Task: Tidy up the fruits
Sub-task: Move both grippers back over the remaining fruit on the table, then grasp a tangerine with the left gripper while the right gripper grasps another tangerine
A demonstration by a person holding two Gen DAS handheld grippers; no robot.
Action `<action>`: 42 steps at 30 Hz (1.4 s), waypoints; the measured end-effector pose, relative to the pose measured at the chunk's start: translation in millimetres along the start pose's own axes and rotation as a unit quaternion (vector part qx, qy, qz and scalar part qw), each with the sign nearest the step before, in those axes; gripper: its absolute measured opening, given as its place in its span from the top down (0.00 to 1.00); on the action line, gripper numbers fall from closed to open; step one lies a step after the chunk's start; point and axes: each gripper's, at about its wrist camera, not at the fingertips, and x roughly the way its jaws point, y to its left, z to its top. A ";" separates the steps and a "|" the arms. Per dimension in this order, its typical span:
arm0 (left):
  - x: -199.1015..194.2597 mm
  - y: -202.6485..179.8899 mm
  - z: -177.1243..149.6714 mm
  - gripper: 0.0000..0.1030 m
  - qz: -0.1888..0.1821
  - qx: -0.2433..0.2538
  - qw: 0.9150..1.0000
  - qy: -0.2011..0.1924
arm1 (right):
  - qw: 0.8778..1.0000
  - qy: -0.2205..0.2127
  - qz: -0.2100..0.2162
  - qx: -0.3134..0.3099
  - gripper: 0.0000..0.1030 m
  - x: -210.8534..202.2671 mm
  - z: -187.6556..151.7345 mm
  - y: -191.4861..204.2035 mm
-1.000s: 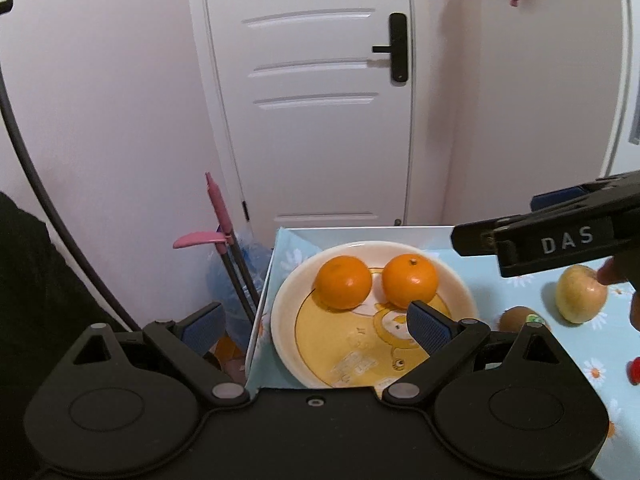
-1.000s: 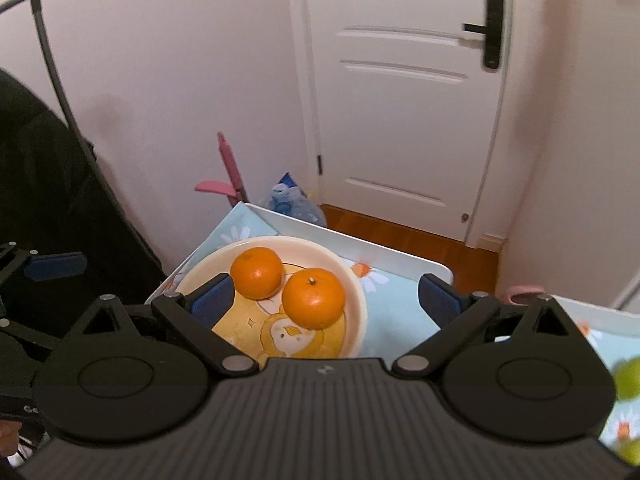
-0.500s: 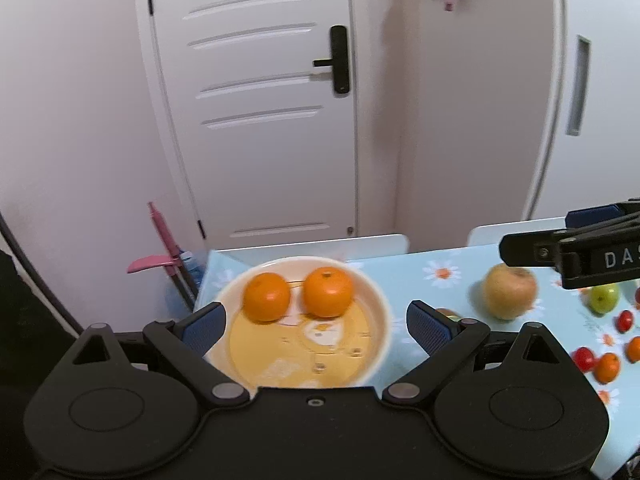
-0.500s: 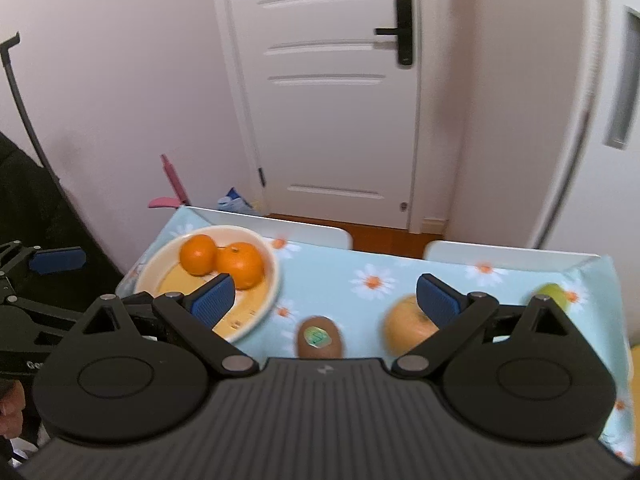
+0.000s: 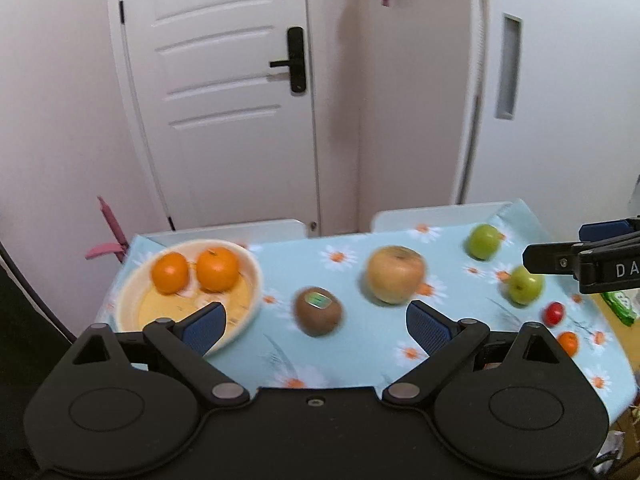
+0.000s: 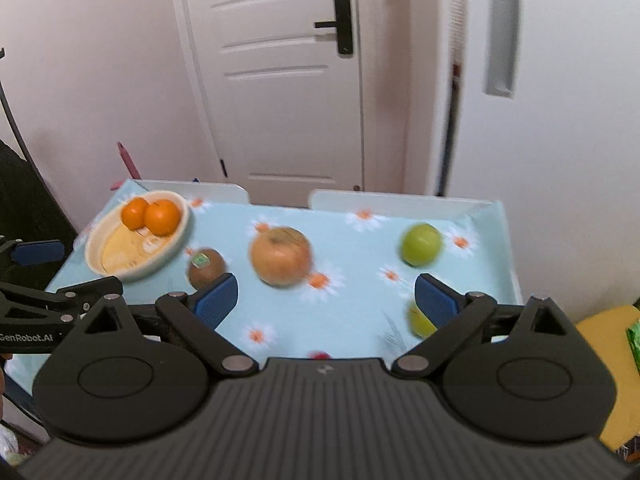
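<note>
Overhead, daisy-print tablecloth (image 5: pixel 360 344) before white door (image 5: pixel 224 100)

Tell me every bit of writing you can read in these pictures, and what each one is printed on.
"GenRobot.AI": white letters on the side of the left tool, seen from the right wrist camera.
"D A", cut off by the picture edge: on the side of the right tool, seen from the left wrist camera.
Sticker on the kiwi: too blurred to read.
Green packet at the right edge: print too small to read.
</note>
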 end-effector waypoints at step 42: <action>82.7 -173.4 -70.4 0.28 -0.062 0.026 0.996 0.065 | 0.992 0.041 0.089 -0.075 0.50 49.2 -124.8 -122.4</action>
